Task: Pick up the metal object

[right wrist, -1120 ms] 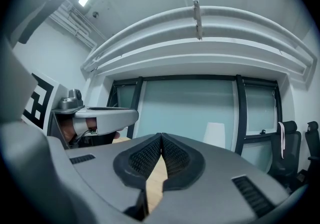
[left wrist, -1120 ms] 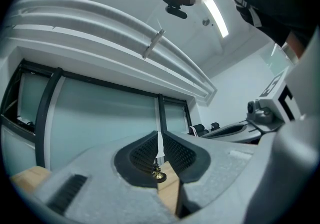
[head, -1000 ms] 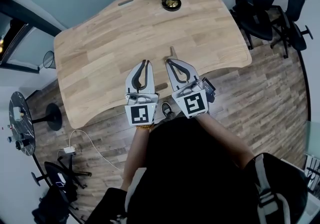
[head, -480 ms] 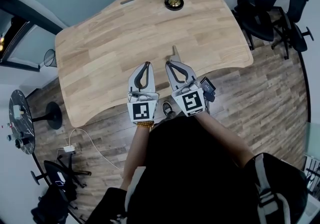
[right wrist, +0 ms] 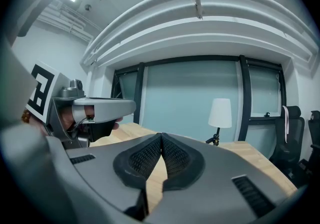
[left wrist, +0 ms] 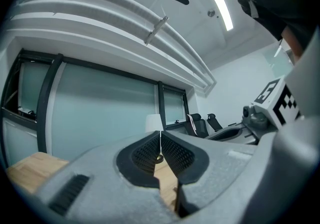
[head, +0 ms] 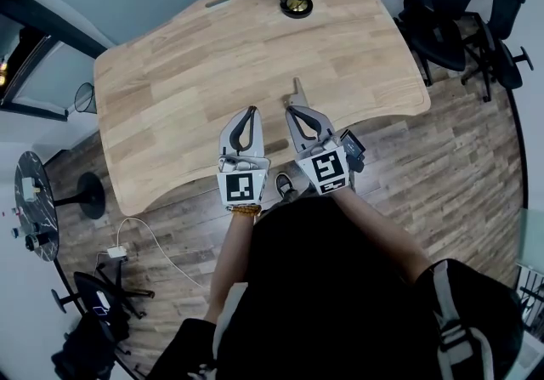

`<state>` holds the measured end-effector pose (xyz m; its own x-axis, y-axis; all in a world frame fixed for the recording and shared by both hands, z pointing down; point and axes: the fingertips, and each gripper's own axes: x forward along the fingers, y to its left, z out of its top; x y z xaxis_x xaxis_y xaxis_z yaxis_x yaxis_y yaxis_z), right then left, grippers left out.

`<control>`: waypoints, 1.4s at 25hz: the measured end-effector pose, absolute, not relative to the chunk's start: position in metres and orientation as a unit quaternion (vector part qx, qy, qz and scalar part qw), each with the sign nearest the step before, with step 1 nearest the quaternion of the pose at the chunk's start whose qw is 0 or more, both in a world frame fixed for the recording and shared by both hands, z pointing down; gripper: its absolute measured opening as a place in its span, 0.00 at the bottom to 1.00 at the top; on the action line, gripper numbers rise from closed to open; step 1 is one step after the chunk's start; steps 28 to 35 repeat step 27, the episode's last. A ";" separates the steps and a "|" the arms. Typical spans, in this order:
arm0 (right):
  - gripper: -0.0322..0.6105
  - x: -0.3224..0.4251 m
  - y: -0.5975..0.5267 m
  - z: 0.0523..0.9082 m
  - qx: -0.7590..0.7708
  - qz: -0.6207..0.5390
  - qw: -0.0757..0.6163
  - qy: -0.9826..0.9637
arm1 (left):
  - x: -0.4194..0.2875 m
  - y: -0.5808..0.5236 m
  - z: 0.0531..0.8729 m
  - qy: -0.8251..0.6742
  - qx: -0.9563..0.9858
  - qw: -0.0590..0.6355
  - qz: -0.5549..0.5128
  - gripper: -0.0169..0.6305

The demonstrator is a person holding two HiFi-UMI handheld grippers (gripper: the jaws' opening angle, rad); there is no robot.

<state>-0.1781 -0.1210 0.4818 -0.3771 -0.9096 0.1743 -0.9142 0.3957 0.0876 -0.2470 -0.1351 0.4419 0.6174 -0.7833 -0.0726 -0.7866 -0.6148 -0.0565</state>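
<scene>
Jaws clenched, empty, on left gripper (head: 248,109) and right gripper (head: 291,108); perhaps metal object (head: 297,90) just beyond right.

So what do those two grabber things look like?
Both the left gripper and right gripper are light grey plastic, with curved jaws lined by black ribbed pads. Each carries a white cube with black square markers. The person wears a black top.

No words, brands or numbers can be read. The only signs are square black-and-white markers (head: 240,190) on the left tool (head: 249,110) and right tool (head: 294,108).
</scene>
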 end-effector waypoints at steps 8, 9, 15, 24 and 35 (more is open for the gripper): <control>0.05 -0.182 -0.124 0.491 0.547 0.043 0.089 -0.832 | -0.254 -0.140 0.468 0.440 -0.897 0.030 -0.009 0.06; 0.05 -0.182 -0.124 0.492 0.547 0.046 0.090 -0.831 | -0.255 -0.140 0.470 0.441 -0.897 0.027 -0.014 0.06; 0.05 -0.178 -0.126 0.507 0.546 0.074 0.088 -0.830 | -0.257 -0.142 0.476 0.445 -0.895 0.018 -0.026 0.06; 0.05 -0.171 -0.130 0.530 0.545 0.099 0.103 -0.826 | -0.258 -0.144 0.481 0.449 -0.893 0.017 -0.030 0.06; 0.05 -0.166 -0.131 0.539 0.546 0.105 0.113 -0.823 | -0.258 -0.145 0.483 0.447 -0.894 0.020 -0.033 0.06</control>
